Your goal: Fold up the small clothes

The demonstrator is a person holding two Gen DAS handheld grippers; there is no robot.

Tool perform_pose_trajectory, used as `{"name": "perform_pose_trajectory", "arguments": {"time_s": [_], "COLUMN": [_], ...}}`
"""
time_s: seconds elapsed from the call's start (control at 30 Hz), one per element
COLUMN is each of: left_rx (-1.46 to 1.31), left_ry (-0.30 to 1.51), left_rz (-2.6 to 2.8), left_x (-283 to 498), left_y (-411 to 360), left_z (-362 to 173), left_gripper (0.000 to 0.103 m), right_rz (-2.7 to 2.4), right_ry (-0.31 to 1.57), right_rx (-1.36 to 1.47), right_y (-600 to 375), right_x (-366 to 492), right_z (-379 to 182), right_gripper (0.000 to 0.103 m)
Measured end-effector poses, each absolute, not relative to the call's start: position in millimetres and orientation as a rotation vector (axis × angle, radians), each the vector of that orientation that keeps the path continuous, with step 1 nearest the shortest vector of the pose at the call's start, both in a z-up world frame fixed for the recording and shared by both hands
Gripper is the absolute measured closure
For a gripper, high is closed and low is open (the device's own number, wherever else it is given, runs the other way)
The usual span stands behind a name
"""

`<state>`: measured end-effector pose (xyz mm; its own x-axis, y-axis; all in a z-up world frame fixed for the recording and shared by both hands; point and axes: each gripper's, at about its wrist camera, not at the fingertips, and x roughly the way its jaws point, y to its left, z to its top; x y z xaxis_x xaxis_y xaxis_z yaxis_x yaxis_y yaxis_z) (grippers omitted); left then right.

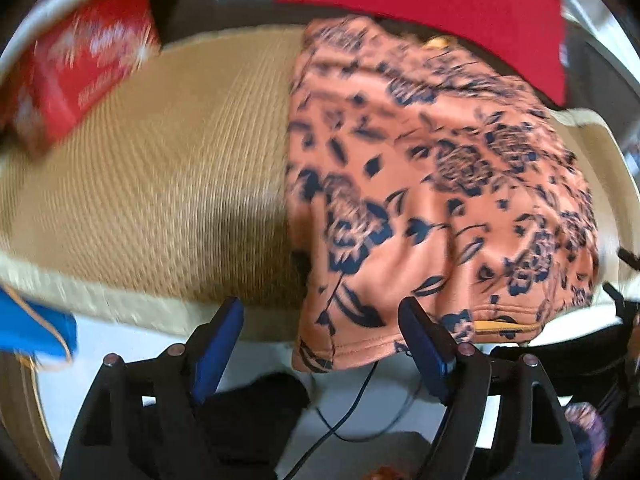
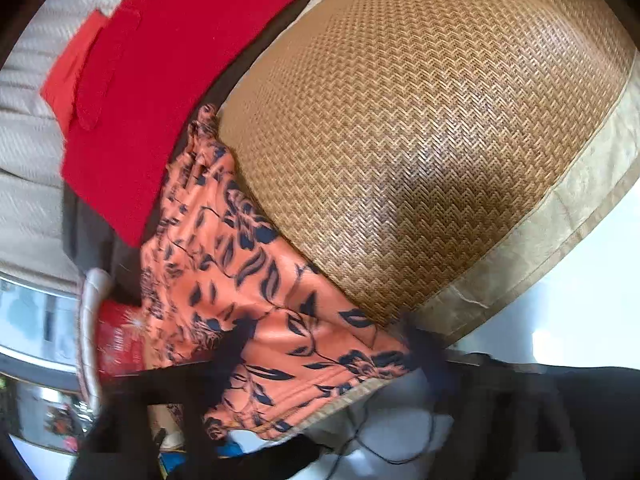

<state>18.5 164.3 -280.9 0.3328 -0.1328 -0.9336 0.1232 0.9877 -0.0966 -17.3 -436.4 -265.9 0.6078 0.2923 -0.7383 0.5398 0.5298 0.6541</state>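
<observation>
Woven matting covers the work surface, and the orange floral garment lies along its right side with the hem overhanging the near edge. My left claw stands open at that hem, holding nothing; my right claw is motion-blurred against the fabric, so I cannot tell its state. Risk: a one-sided pull could drag the overhanging garment off the matting.

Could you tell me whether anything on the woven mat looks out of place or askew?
The orange floral garment overhangs the woven mat's near edge, and a yellow layer peeks out under its hem. Both tools look open, holding nothing.
</observation>
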Motion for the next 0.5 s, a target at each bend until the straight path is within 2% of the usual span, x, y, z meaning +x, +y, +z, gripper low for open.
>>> {"name": "perform_pose_trajectory", "arguments": {"time_s": [0.23, 0.27, 0.3, 0.33, 0.43, 0.47, 0.5], "left_rx": [-0.053, -0.038, -0.025, -0.011, 0.076, 0.11, 0.143], "left_ry": [1.215, 1.203, 1.199, 1.198, 1.127, 1.093, 1.059], "left_rz": [-0.154, -0.148, -0.147, -0.145, -0.096, -0.086, -0.075], "left_x": [16, 16, 17, 17, 11, 10, 7], "left_y": [166, 164, 162, 159, 149, 148, 144], "left_z": [-299, -298, -298, -299, -285, -278, -271], "left_gripper": [0.026, 0.04, 0.06, 0.064, 0.064, 0.056, 0.041], "right_rz": [-0.119, -0.121, -0.117, -0.113, -0.128, -0.12, -0.106], "right_ry": [0.997, 1.004, 1.011, 1.021, 0.998, 0.968, 0.933], "right_rx": [1.032, 1.018, 1.01, 1.001, 0.918, 0.868, 0.808], "right_y": [-434, -432, -429, -426, -415, -410, -401], "right_x": [-13, -14, -12, -9, -3, -2, 1], "right_z": [-273, -274, -276, -277, -271, -263, -253], "right_gripper": [0.017, 0.017, 0.017, 0.017, 0.018, 0.018, 0.018]}}
